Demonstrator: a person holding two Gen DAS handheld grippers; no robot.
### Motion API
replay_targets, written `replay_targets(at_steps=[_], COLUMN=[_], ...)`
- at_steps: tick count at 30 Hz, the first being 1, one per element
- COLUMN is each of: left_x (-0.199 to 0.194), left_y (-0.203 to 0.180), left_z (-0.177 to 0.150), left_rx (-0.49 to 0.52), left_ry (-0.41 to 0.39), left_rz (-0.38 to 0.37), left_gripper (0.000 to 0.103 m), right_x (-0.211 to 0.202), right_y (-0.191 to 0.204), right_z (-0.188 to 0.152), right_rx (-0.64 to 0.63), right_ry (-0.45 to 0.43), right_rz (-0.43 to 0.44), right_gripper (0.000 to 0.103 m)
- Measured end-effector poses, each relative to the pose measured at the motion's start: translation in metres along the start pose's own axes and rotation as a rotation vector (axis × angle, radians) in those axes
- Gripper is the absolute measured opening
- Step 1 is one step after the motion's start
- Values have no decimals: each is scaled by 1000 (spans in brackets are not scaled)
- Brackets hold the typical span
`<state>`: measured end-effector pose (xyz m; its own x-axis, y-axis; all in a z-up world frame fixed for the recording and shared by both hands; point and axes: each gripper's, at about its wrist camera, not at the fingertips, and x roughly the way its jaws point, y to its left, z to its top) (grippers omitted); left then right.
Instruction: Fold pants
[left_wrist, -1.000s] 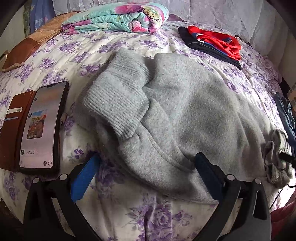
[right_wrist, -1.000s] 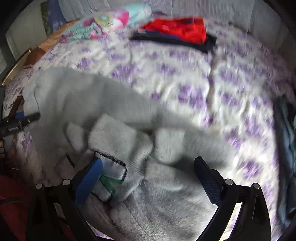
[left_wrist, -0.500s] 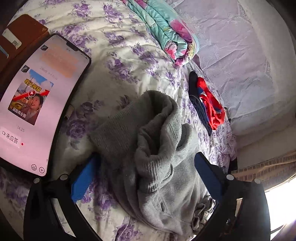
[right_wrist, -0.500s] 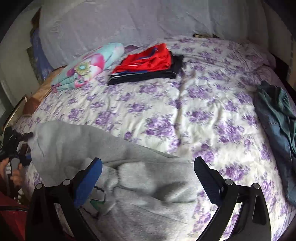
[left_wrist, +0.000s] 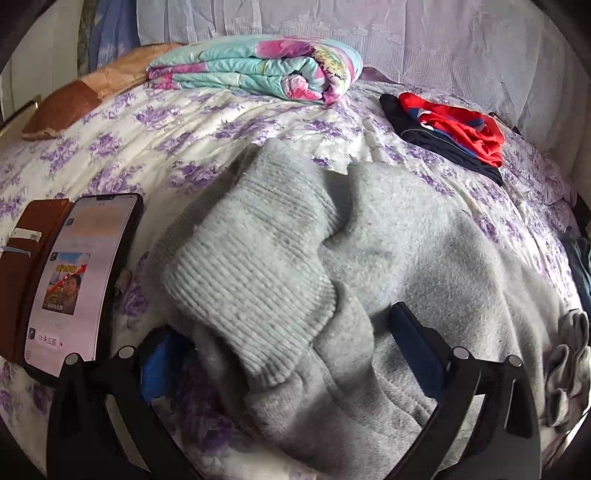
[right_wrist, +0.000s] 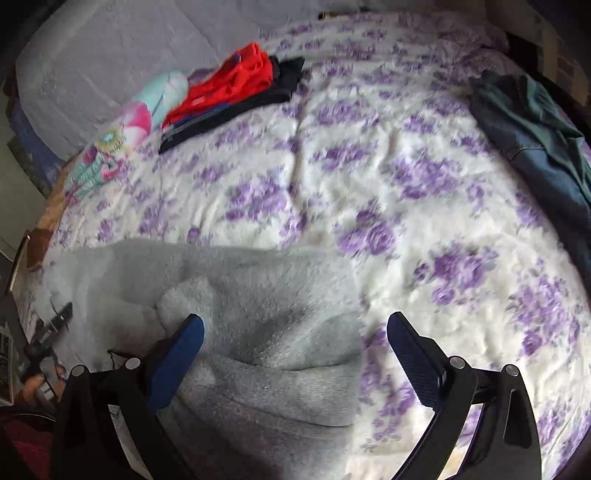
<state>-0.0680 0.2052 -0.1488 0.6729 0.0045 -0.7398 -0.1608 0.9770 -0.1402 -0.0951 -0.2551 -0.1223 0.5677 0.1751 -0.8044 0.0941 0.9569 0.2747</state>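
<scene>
Grey fleece pants (left_wrist: 406, 266) lie crumpled on the flowered bed, a ribbed cuff (left_wrist: 258, 280) folded over on top. My left gripper (left_wrist: 288, 354) stands open low over the near edge of the cloth, the cuff lying between its blue pads (left_wrist: 413, 339). In the right wrist view the same pants (right_wrist: 258, 302) fill the lower left. There my right gripper (right_wrist: 295, 350) is open too, its left pad (right_wrist: 184, 347) at the fabric and its right pad over bare bedspread. Neither gripper pinches cloth.
A lit phone (left_wrist: 77, 280) in a brown wallet case lies at the left bed edge. A folded floral quilt (left_wrist: 258, 70), red and black clothes (left_wrist: 454, 133) and dark blue-green trousers (right_wrist: 535, 140) lie farther off. Flowered bedspread (right_wrist: 406, 184) spreads beyond the pants.
The left wrist view swung off to the side and came back to nearly its earlier pose, a little closer to the cuff. The right gripper moved right and let the waistband fall; more bedspread shows.
</scene>
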Motion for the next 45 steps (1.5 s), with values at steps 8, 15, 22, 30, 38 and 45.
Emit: replay_targets(at_steps=[8, 15, 22, 30, 38, 45], left_x=[1, 4, -4, -8, 16, 18], left_y=[1, 5, 3, -39, -44, -41], left_z=[2, 14, 16, 29, 27, 23], left_rx=[-12, -103, -120, -91, -91, -56], left_ry=[-6, 53, 38, 29, 141, 155], left_rz=[8, 2, -15, -186, -141, -174], left_gripper=[99, 99, 81, 71, 87, 96], right_x=[0, 34, 14, 7, -19, 21], right_y=[-51, -14, 2, -29, -30, 50], right_z=[-15, -3, 18, 66, 56, 26], right_rx=[193, 46, -74, -81, -69, -314], right_ry=[22, 78, 45, -38, -151, -10], right_rz=[86, 148, 181, 69, -76, 30], right_gripper=[91, 68, 28, 34, 48, 50])
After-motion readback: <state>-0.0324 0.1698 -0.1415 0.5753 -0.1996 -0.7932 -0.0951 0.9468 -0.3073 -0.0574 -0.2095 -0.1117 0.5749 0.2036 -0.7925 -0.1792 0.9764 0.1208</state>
